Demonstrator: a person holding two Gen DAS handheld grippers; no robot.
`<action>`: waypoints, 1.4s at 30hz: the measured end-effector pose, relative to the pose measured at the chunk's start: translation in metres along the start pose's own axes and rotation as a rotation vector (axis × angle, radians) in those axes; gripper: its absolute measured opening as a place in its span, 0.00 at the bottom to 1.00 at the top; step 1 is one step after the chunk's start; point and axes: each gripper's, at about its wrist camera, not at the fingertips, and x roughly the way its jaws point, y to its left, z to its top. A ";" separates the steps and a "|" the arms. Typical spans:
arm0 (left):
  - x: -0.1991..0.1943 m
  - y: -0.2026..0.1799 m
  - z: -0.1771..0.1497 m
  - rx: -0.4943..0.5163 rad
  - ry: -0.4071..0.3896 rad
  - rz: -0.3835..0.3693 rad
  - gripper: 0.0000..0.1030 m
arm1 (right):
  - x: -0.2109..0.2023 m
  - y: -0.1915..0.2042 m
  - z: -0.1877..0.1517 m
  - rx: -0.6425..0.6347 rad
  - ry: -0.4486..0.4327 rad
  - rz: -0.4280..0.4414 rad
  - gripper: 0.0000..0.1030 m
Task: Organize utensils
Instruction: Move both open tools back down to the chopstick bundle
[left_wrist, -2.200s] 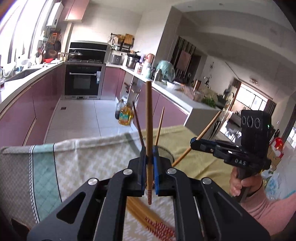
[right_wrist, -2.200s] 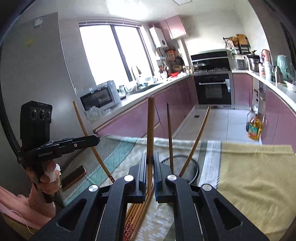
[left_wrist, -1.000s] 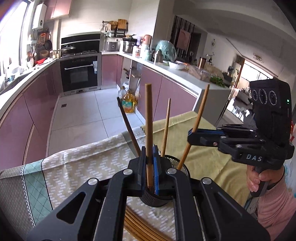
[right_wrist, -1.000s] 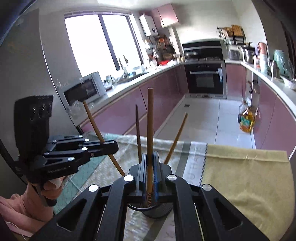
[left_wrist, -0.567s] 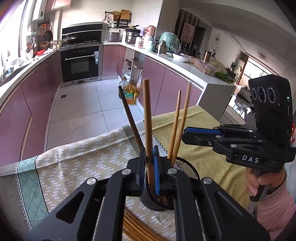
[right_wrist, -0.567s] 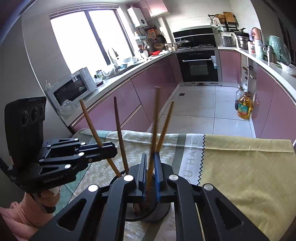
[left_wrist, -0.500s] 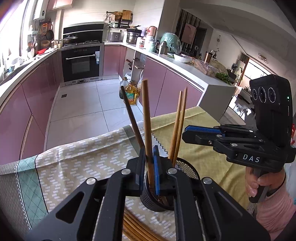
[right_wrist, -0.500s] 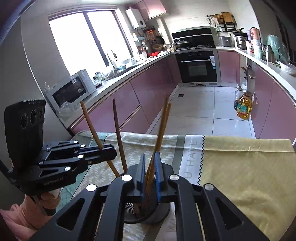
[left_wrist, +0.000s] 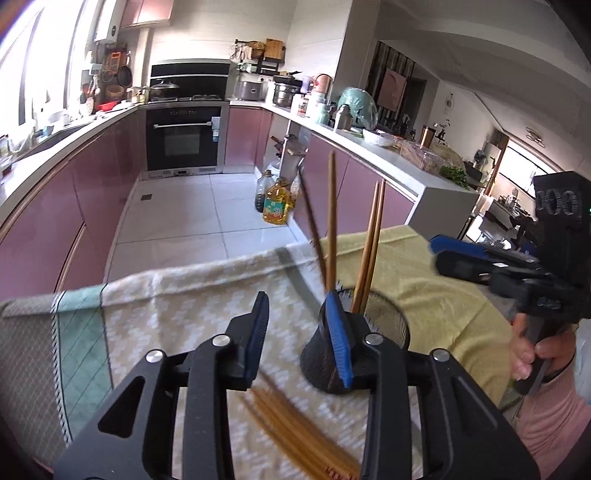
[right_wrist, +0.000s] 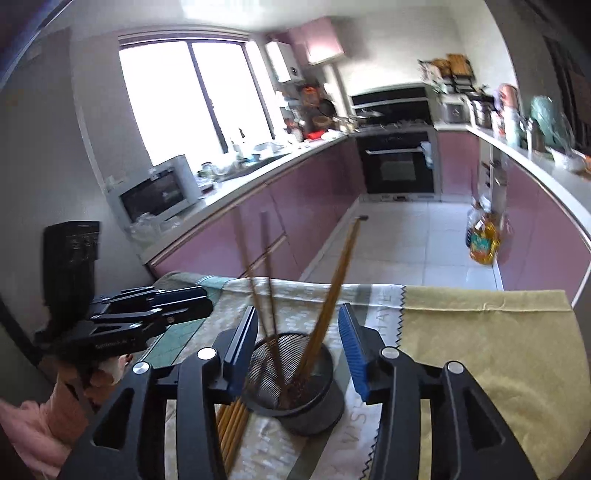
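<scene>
Table (right_wrist: 498, 332): cloth-covered, far edge dropping to kitchen floor, bare yellow cloth to the right. Mesh cup (right_wrist: 295, 387): upright mid-table, four chopsticks (right_wrist: 332, 295) leaning inside. Loose chopsticks (left_wrist: 295, 435): flat beside cup, awaiting pickup. Left tongs (left_wrist: 297, 332), right tongs (right_wrist: 297, 347): opening, empty, backing clear.

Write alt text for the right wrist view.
Four chopsticks stand in a black mesh holder on a cloth-covered table, between the right gripper's opening jaws. More chopsticks lie beside it; the left gripper hovers left.
</scene>
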 end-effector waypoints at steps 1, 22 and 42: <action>-0.003 0.002 -0.008 0.002 0.005 0.013 0.33 | -0.004 0.007 -0.007 -0.018 0.006 0.026 0.47; 0.017 -0.006 -0.141 -0.010 0.272 0.090 0.37 | 0.074 0.046 -0.120 0.054 0.346 0.132 0.48; 0.020 0.000 -0.145 0.034 0.304 0.144 0.21 | 0.090 0.062 -0.124 -0.051 0.364 -0.017 0.42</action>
